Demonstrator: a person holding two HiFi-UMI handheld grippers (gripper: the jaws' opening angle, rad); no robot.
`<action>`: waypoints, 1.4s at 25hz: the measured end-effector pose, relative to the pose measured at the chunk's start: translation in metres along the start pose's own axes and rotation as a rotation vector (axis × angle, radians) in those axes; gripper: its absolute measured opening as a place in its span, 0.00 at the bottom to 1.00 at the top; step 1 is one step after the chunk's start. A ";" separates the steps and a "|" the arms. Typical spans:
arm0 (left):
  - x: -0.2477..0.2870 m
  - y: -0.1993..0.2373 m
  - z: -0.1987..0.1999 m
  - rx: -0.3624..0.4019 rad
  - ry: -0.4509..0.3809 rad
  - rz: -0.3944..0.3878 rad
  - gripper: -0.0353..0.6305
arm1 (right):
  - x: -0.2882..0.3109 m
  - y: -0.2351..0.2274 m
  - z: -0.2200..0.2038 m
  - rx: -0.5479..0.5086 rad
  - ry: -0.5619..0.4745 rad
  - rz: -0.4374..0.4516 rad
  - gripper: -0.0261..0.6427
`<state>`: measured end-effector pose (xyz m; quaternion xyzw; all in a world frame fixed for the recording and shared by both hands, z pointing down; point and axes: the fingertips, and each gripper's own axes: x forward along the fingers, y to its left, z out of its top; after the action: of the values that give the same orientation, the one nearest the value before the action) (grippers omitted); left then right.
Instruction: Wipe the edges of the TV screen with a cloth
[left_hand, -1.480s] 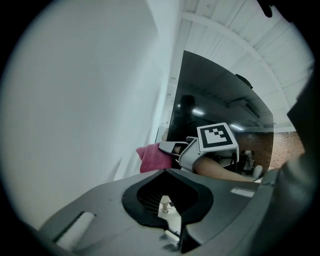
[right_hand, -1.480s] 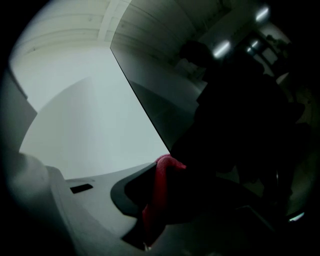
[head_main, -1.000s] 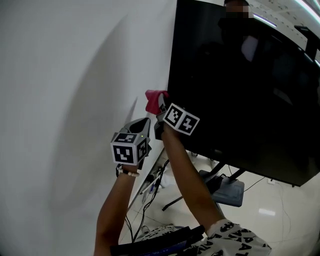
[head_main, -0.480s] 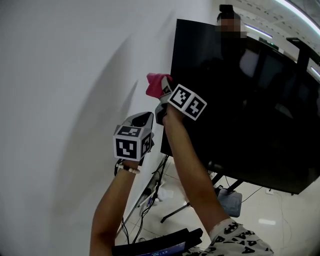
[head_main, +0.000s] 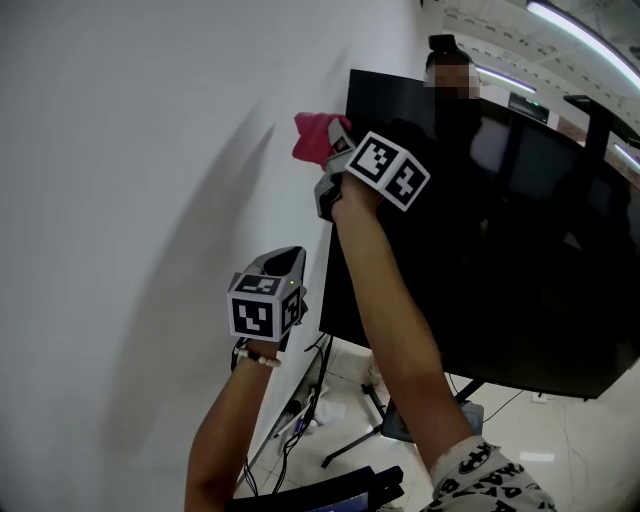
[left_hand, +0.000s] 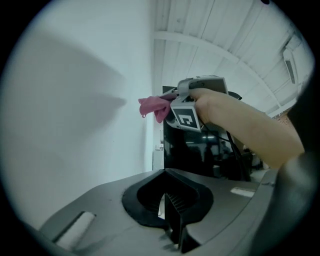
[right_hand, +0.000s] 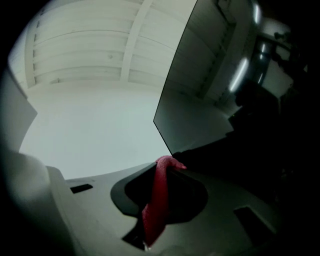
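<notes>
Cloth (right_hand: 155, 200) between jaws of right gripper (right_hand: 167, 168)

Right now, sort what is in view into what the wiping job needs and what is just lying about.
For the job:
- pink cloth, clamped in the right gripper
- TV screen, with the cloth at its left edge, near the top

Lying about:
- left gripper, shut and empty, held low by the wall
- floor cables
- stand legs

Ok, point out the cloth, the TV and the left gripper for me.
cloth (head_main: 318, 138), head view, middle of the pink bunch.
TV (head_main: 345, 300), head view, dark screen beside its left edge.
left gripper (head_main: 287, 260), head view, at its closed tips.
</notes>
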<state>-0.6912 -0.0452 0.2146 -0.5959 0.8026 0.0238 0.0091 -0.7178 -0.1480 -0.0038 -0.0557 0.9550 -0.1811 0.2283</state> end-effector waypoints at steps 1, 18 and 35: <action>0.000 0.000 0.002 0.001 -0.005 -0.003 0.06 | 0.004 0.004 0.008 -0.007 -0.007 0.006 0.12; 0.017 0.006 0.028 0.002 -0.058 -0.043 0.06 | 0.000 0.076 0.150 -0.495 -0.206 0.041 0.12; 0.023 -0.055 0.072 -0.020 -0.132 -0.235 0.06 | 0.021 0.049 0.116 -1.064 0.195 -0.267 0.13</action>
<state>-0.6463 -0.0793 0.1406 -0.6830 0.7248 0.0696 0.0585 -0.6844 -0.1441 -0.1271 -0.2667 0.9162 0.2942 0.0543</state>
